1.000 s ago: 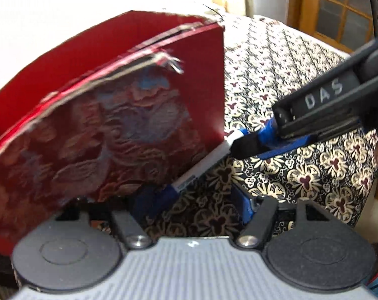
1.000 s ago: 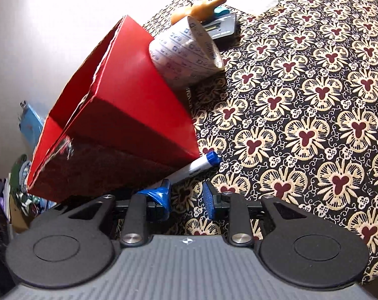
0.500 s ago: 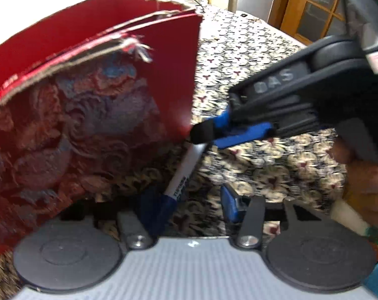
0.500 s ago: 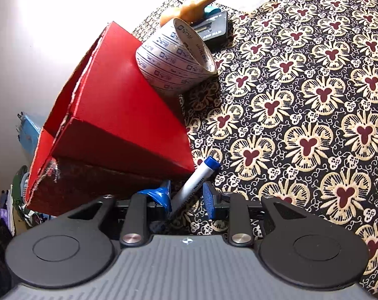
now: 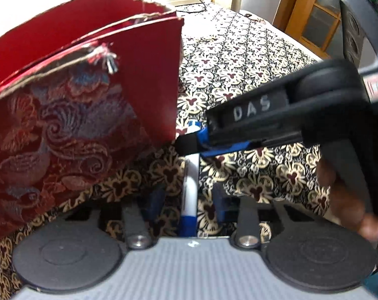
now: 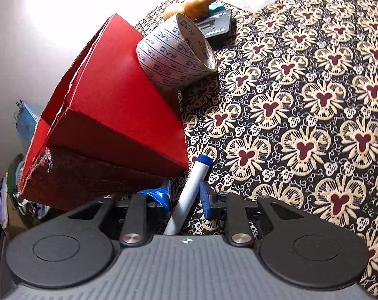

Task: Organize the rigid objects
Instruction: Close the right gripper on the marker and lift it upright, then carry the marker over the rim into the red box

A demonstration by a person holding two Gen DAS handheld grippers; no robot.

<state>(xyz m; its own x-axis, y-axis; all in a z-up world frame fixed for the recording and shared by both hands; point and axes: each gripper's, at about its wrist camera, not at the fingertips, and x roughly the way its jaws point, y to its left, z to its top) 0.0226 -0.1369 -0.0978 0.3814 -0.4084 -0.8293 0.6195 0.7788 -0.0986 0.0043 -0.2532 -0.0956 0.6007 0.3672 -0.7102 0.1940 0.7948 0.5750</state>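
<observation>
Left tongs (image 5: 186, 200): jaws closing, marker between them, pads not yet pressing. Right tongs (image 6: 185, 195): clamped on the same marker (image 6: 191, 187), white barrel, blue cap at its far end, held over the worktop (image 6: 301, 125) with floral cloth. Just beside and behind: red box (image 6: 119, 105), open-topped, brocade front. Against its far side: printed tape roll (image 6: 174, 55). Beyond: black device (image 6: 217, 26).
</observation>
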